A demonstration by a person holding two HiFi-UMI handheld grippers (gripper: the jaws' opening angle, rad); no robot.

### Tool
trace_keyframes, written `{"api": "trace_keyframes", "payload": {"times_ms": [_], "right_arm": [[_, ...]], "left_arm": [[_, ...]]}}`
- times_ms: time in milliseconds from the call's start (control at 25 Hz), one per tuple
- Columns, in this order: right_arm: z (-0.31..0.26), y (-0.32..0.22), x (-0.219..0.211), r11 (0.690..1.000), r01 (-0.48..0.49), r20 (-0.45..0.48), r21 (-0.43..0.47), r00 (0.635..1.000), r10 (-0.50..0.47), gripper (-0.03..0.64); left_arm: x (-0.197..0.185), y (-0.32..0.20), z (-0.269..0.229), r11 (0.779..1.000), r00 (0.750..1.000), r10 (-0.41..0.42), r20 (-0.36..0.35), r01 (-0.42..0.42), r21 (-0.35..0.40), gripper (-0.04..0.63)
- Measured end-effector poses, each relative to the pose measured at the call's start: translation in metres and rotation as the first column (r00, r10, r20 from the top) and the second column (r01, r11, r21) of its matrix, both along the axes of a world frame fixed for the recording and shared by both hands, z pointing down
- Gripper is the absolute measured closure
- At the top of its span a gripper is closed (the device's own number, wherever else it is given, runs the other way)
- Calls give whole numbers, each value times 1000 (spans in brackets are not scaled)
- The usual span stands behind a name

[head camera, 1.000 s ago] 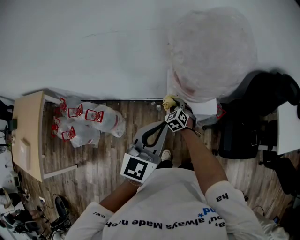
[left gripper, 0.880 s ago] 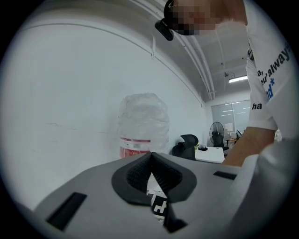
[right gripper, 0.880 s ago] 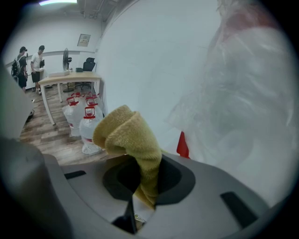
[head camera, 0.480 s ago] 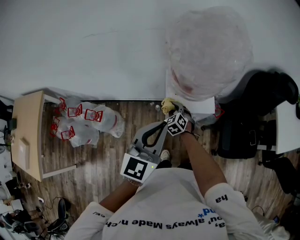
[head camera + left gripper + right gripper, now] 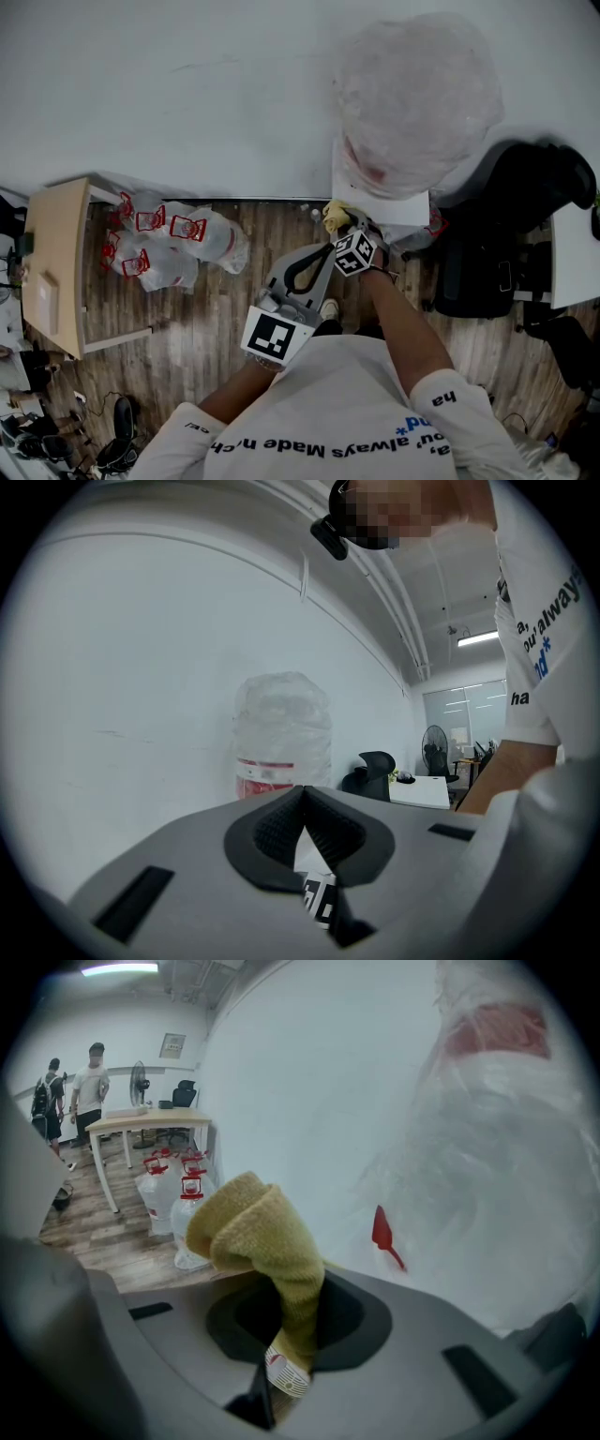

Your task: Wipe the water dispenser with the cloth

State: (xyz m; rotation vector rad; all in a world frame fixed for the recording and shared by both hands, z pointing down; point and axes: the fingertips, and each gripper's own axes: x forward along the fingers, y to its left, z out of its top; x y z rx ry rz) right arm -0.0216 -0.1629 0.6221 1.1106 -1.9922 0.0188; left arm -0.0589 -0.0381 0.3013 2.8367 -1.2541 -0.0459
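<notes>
Right gripper (image 5: 344, 225) has its jaws clamped on the yellow cloth (image 5: 336, 211), whose bunched end pokes forward just beside the near-left corner of the water dispenser (image 5: 375, 192); I can't tell if it touches. The white body and plastic-wrapped bottle (image 5: 417, 94) lie ahead and to the right, so I'd say the wipe wants a push that way. That arm reaches out straight, while the left gripper (image 5: 322, 251) hangs lower, nearer the body, jaws pressed together on nothing.
</notes>
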Motion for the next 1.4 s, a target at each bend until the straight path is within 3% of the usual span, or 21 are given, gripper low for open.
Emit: {"api": "trace_keyframes", "payload": {"times_ms": [320, 640, 800, 1000, 1240, 1400], "right_arm": [[3, 7, 3, 1000, 7, 19, -4, 1000, -7, 558], [-55, -10, 8, 983, -13, 49, 183, 999, 4, 557], [-67, -18, 24, 974, -38, 28, 221, 999, 32, 557], [-54, -19, 49, 977, -67, 1, 201, 998, 68, 557], [-24, -20, 99, 976, -169, -7, 136, 985, 171, 557], [-10, -22, 109, 983, -158, 27, 89, 987, 156, 557]], "left_arm": [[1, 5, -5, 1000, 1000, -1, 9, 1, 13, 577], [2, 5, -7, 1000, 1000, 5, -1, -5, 20, 577], [6, 5, -7, 1000, 1000, 15, -3, -15, 19, 577], [10, 5, -6, 999, 1000, 22, -2, -22, 25, 577], [12, 4, -6, 1000, 1000, 20, -2, -20, 18, 577], [13, 3, -5, 1000, 1000, 19, -1, -19, 12, 577]]}}
